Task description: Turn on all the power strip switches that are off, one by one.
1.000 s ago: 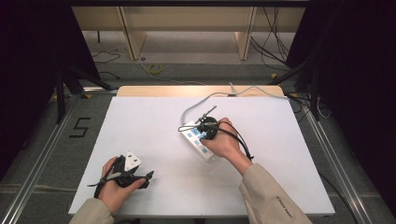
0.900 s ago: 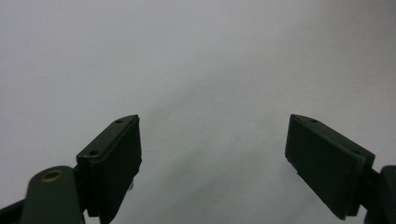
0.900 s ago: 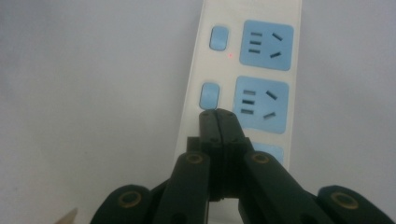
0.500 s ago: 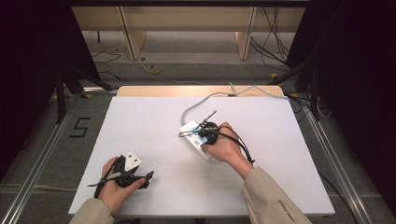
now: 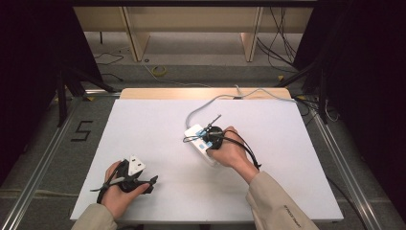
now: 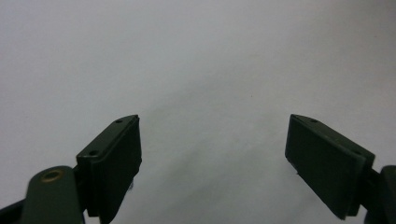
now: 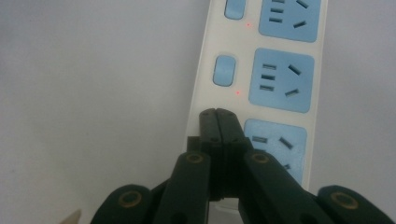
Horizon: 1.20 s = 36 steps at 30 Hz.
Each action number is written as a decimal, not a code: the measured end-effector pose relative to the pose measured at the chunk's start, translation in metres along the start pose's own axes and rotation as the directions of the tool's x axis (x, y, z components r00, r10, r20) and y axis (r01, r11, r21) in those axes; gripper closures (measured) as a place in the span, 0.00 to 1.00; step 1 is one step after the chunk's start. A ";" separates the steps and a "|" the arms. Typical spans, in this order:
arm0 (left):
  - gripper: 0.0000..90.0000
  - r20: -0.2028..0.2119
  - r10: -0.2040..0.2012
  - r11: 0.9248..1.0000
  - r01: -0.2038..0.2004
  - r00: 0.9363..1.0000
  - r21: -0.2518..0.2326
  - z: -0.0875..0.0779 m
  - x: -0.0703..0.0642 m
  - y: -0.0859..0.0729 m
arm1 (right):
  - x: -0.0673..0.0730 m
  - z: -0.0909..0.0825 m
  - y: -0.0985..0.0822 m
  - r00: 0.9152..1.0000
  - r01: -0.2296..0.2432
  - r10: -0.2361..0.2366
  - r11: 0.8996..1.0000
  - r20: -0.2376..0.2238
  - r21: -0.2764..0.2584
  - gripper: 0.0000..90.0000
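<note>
Dark room, metal frame rails on the floor, wooden furniture legs behind. White counter [image 5: 158, 129] with a wood strip along the far edge; a "5" marked on the floor [image 5: 82, 130] to its left.

Power strip [image 5: 198, 143]: white body, blue sockets, lies roughly mid-counter, slightly right of centre, angled diagonally. Its grey cable [image 5: 225, 98] loops off the far end and runs over the counter's back edge. Right gripper view: power strip [image 7: 261, 70] seen close up, three blue sockets in a row, a blue rocker switch [image 7: 223, 71] beside the middle socket, another at the top edge, and small red dots lit below each switch.

Right tongs [image 5: 209, 135]: sit over the strip, hand behind, black cable trailing back along the wrist. In the right gripper view the right tongs [image 7: 218, 114] are fully closed, jaws pressed flat together, nothing between them. Tips sit on or just above the strip's white edge, next to the nearest socket, below the middle switch. Actual contact: cannot tell.

Left tongs [image 5: 151, 182]: near-left area of the counter, well apart from the strip, grey three-cornered plate on top. Left gripper view: left tongs [image 6: 212, 140] wide open, bare white counter between the jaws, holding nothing.
</note>
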<state>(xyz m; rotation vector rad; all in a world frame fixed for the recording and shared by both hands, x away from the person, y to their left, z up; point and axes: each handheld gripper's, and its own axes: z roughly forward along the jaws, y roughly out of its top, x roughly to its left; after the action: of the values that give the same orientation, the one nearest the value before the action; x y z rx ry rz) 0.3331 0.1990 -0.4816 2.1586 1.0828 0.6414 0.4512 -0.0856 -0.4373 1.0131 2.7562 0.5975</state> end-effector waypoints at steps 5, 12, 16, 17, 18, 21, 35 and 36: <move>0.21 0.000 0.001 1.000 -0.001 1.000 0.000 0.000 0.000 0.000 | 0.004 0.001 0.000 1.000 0.017 -0.017 1.000 0.019 0.001 1.00; 0.21 0.001 -0.001 1.000 0.001 1.000 0.002 0.001 0.001 -0.001 | 0.002 -0.001 -0.005 1.000 0.008 -0.008 0.999 -0.010 -0.047 1.00; 0.21 0.002 -0.001 1.000 0.001 1.000 0.005 0.001 0.001 -0.001 | -0.001 -0.004 -0.008 1.000 0.002 -0.004 0.997 -0.029 -0.076 1.00; 0.21 0.002 -0.003 1.000 0.003 1.000 0.004 0.001 0.000 -0.001 | -0.001 -0.006 -0.009 0.999 0.000 -0.003 0.996 -0.032 -0.089 1.00; 0.21 0.002 0.000 1.000 0.000 1.000 0.007 0.001 0.000 -0.001 | -0.002 -0.008 -0.009 1.000 -0.004 0.001 0.995 -0.029 -0.099 1.00; 0.21 0.005 -0.001 1.000 0.001 1.000 0.007 0.001 0.000 -0.001 | -0.004 -0.013 -0.010 1.000 -0.007 0.004 0.994 -0.028 -0.109 1.00; 0.21 0.004 -0.001 1.000 0.001 1.000 0.009 0.001 0.000 -0.001 | -0.012 -0.020 -0.021 1.000 -0.021 0.019 0.990 -0.016 -0.137 1.00; 0.21 0.003 0.000 1.000 0.000 1.000 0.008 0.001 0.000 -0.001 | -0.012 -0.021 -0.021 1.000 -0.022 0.020 0.990 -0.014 -0.139 0.99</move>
<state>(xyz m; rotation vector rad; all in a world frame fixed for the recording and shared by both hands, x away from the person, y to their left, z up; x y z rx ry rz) 0.3330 0.1992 -0.4828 2.1651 1.0859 0.6353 0.4423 -0.1144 -0.4271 1.0111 2.6737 0.7887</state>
